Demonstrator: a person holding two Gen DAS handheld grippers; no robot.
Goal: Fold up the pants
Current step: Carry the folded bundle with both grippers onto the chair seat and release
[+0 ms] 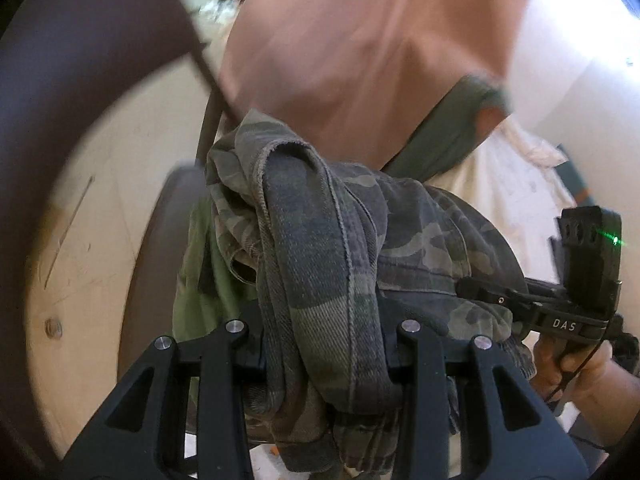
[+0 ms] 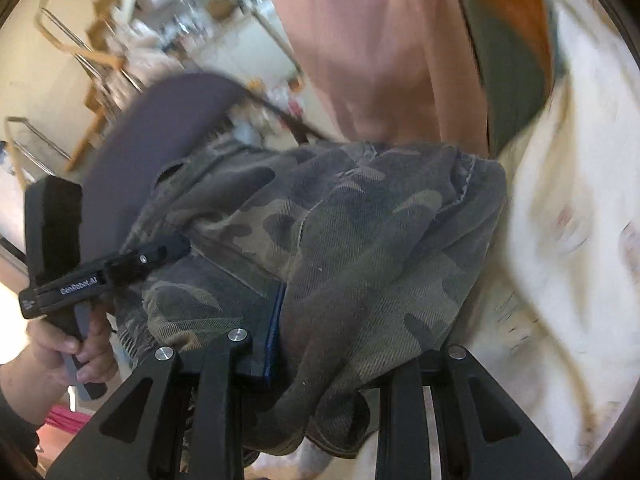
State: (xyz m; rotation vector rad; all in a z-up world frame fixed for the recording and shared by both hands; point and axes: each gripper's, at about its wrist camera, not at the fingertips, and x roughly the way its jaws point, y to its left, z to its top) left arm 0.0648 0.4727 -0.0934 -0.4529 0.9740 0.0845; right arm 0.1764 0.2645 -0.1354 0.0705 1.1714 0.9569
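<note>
Camouflage pants (image 1: 320, 240) hang bunched up in the air between both grippers. In the left wrist view my left gripper (image 1: 324, 320) is shut on a thick folded band of them, and the cloth hides its fingertips. My right gripper (image 1: 476, 288) reaches into the pants from the right, with a hand on its handle. In the right wrist view the pants (image 2: 360, 220) drape over my right gripper (image 2: 340, 332), which is shut on them; one blue pad (image 2: 276, 328) shows. My left gripper (image 2: 168, 248) bites into the pants at the left.
A peach cloth (image 1: 360, 40), a green cloth (image 1: 440, 136) and a stained white sheet (image 2: 560, 200) lie beyond the pants. A dark chair (image 2: 160, 120) stands at the left, with wooden racks (image 2: 80, 40) behind it. Both views are blurred by motion.
</note>
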